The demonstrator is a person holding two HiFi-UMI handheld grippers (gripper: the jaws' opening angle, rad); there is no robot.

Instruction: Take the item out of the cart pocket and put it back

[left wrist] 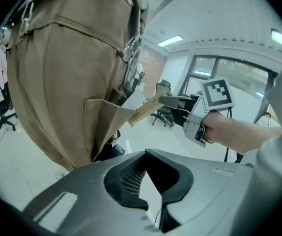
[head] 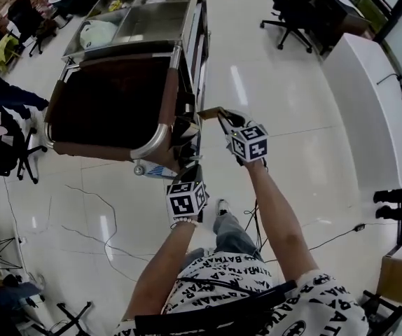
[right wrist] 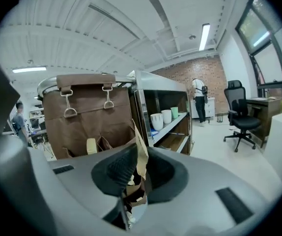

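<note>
L gripper (left wrist: 148,181): jaws wide apart, nothing between them. R gripper (right wrist: 133,175): jaws clamped on flat tan item (right wrist: 141,154), held in air. Item's far end sits at mouth of pocket (left wrist: 101,127); can't tell if touching. Pocket is on brown bag (left wrist: 57,68), which hangs at end of cart (head: 185,30).

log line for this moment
right hand-held gripper: shut on card | card: tip at pocket mouth | left hand-held gripper: open, empty
</note>
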